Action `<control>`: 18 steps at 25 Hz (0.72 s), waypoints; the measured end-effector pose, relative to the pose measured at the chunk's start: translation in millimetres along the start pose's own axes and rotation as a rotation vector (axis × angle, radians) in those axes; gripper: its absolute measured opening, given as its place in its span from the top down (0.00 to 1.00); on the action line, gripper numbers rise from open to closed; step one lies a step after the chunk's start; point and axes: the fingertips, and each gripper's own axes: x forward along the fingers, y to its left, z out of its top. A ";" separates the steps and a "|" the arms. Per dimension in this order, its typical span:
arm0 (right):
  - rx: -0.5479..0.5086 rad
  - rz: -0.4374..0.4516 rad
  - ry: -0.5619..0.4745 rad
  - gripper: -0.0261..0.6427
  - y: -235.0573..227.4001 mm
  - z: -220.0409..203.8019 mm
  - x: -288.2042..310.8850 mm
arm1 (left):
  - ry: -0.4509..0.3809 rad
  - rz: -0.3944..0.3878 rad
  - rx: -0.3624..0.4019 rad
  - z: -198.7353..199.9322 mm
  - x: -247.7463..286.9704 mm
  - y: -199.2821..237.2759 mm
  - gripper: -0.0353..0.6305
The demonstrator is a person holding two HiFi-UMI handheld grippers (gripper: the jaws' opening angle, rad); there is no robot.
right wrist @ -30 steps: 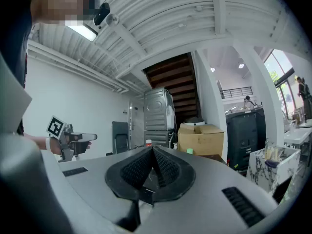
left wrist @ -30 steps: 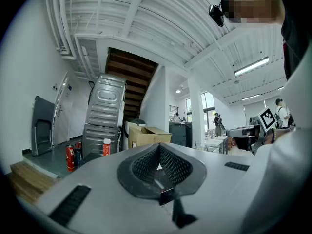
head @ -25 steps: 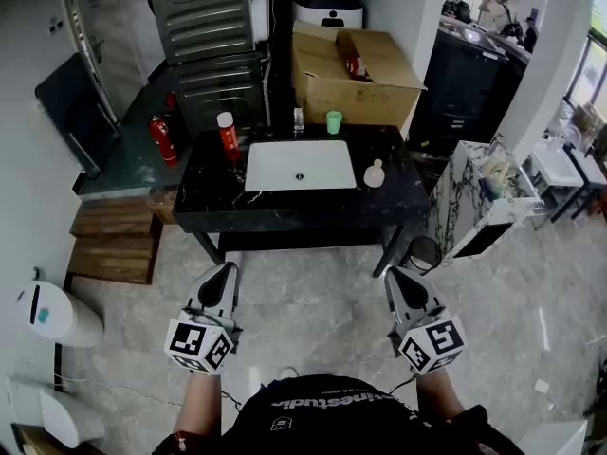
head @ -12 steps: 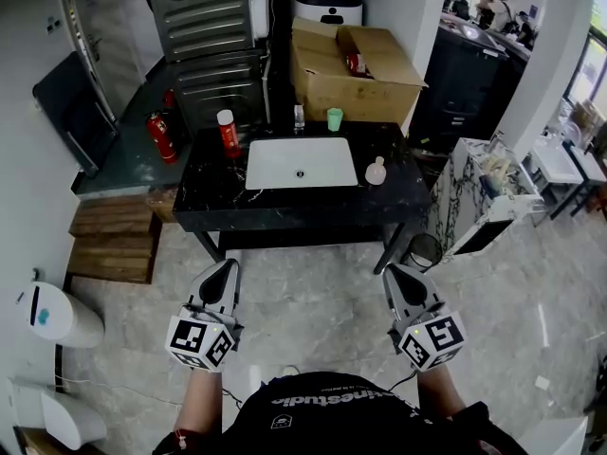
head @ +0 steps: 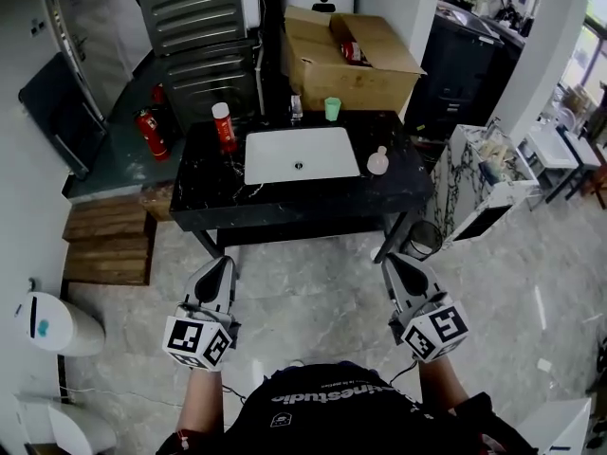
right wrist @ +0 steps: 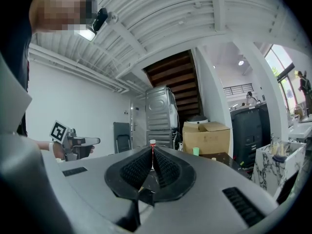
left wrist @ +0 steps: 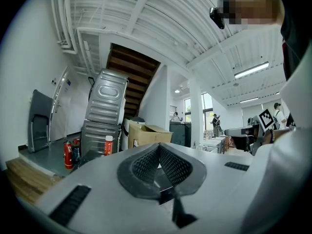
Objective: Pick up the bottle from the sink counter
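Our left gripper (head: 225,264) and right gripper (head: 390,261) jaws are closed on nothing; the bottle (head: 224,126) stands at the sink's (head: 322,145) ten o'clock.

right tool (right wrist: 152,155) jaws together, empty; red bottle (right wrist: 152,143) far ahead beyond their tips.

Person in black top (head: 332,420) w/ white print (head: 327,399) at upper back; left gripper (head: 225,263) & right gripper (head: 390,260): pale grey shells, black ribbed pads (left wrist: 145,165), b&w square-marker cube (head: 199,341) each.
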 end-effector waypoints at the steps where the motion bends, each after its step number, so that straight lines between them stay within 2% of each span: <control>1: -0.003 -0.004 0.003 0.90 2.9 -2.1 3.3 | 0.001 0.001 -0.005 -2.7 0.1 5.3 0.93; 5: -0.005 -0.022 0.018 0.90 4.8 -8.9 18.4 | 0.008 -0.014 -0.016 -13.6 11.9 22.6 0.93; 9: 0.005 -0.037 0.041 0.90 -15.9 -21.7 37.2 | 0.022 -0.024 -0.031 -22.9 40.5 31.9 0.93; 12: 0.007 -0.039 0.037 0.90 -46.3 -26.9 63.4 | 0.023 -0.024 -0.026 -28.1 80.5 38.5 0.93; 18: 0.001 0.015 -0.005 0.90 -119.9 -18.7 146.6 | 0.011 -0.030 0.008 -33.7 192.0 48.1 0.93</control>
